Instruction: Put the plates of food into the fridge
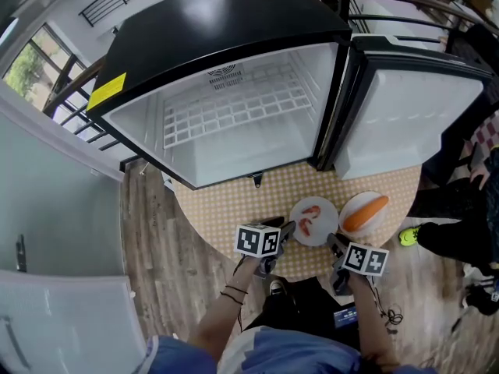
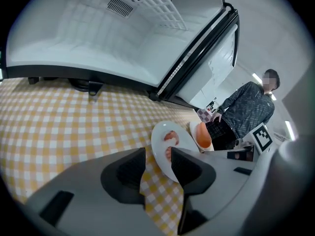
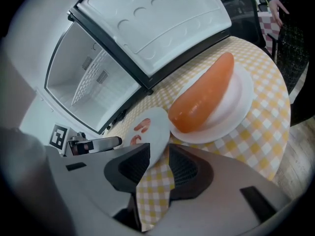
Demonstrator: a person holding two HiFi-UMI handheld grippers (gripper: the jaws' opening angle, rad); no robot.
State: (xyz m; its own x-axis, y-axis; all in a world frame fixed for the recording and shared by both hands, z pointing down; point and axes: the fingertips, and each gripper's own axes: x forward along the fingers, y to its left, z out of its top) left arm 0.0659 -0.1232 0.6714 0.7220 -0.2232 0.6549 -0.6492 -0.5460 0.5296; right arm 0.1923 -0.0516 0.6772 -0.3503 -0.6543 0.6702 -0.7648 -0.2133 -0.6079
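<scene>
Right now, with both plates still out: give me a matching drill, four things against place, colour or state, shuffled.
Things:
1 fridge
2 pink-food plate
3 orange-food plate
4 cloth

Descriptions:
A yellow and white checks
B open, nothing on its shelf
C between left gripper and right gripper
D nearest the open door

Pairs: 1-B, 2-C, 3-D, 4-A

In the left gripper view we lose the near rim of the small plate [image 2: 182, 139] behind the left tongs [image 2: 158, 154]; its pink morsels [image 2: 171, 136], possibly shrimp, are too small to identify.
</scene>
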